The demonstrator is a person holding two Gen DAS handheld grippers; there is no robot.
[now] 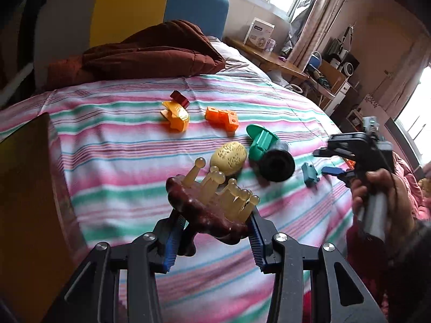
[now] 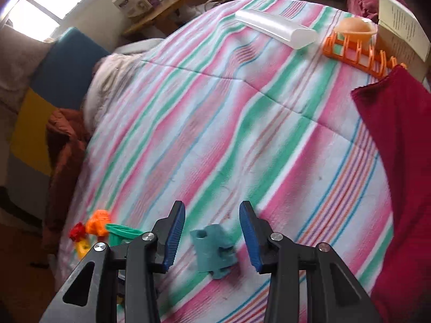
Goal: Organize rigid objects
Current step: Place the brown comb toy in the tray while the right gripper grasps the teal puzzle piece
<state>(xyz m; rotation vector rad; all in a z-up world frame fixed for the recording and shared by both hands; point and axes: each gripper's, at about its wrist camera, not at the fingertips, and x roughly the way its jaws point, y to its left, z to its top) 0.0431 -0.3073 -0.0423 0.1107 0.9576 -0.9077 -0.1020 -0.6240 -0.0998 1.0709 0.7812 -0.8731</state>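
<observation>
Up off the striped bed cover [image 1: 113, 161], the left tool [image 1: 214, 231] pinches a dark red scalp massager [image 1: 207, 204] with pale knobbed prongs, its blue pads pressed on both sides. Meanwhile the right tool [image 2: 212, 231] hangs spread over a teal plastic block [image 2: 214, 250] lying on the cover, pads apart from it. Beyond the massager lie a yellow potato-shaped toy [image 1: 229, 157], a green-and-black funnel piece [image 1: 266, 153] and orange cubes [image 1: 222, 117].

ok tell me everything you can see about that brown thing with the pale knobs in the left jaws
The brown piece is a glossy, lumpy dark slab, plastic by its look, with pale translucent round-tipped pegs rising from its top. It is tilted, raised above the striped blanket, and the left gripper has its blue ribbed jaws clamped on both sides. Nothing else touches it.
</observation>
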